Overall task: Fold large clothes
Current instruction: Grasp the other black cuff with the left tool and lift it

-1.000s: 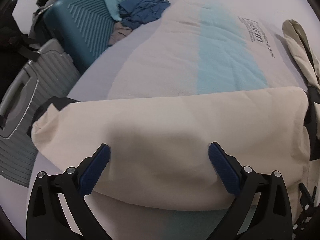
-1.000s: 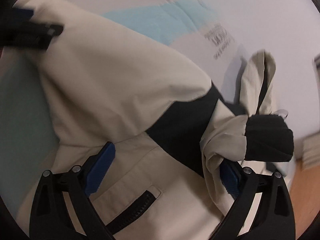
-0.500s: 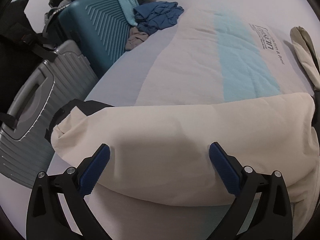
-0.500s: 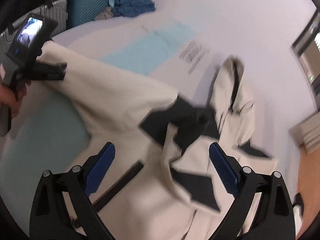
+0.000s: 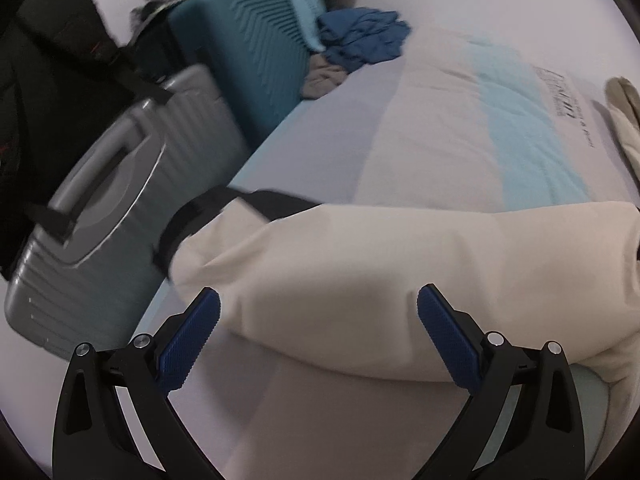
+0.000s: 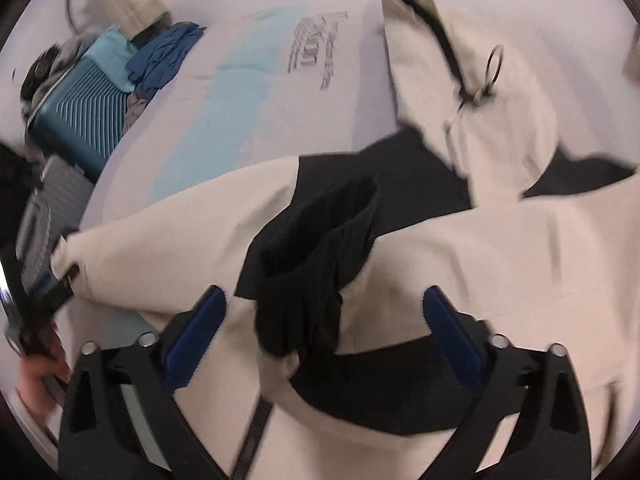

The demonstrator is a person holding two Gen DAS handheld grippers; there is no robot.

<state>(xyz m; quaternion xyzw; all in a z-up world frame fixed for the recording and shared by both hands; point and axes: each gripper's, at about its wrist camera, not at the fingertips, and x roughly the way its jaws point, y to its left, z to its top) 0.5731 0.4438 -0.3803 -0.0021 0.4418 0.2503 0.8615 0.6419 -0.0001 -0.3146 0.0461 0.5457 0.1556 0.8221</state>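
Observation:
A cream and black jacket [image 6: 500,248] lies spread on the bed. Its left sleeve [image 5: 400,264] lies folded across in front of my left gripper [image 5: 318,320], which is open and empty just short of it; the sleeve's black cuff [image 5: 208,216] points toward the suitcases. My right gripper [image 6: 324,320] is open and empty above the jacket body, with the other sleeve's black cuff [image 6: 316,256] lying between the spread fingers. The hood [image 6: 460,72] with a ring zip pull lies farther up. The left gripper [image 6: 48,292] shows at the left edge of the right wrist view.
The bed cover [image 5: 460,132] is white with a light blue stripe and printed lettering. A grey suitcase [image 5: 104,200] and a teal suitcase [image 5: 248,48] stand beside the bed. Crumpled blue clothes [image 5: 360,36] lie at the far corner.
My right gripper let go of the black-cuffed sleeve and swung over the jacket; the sleeve now lies on the body. My left gripper drew back and turned left, with the suitcases larger in view.

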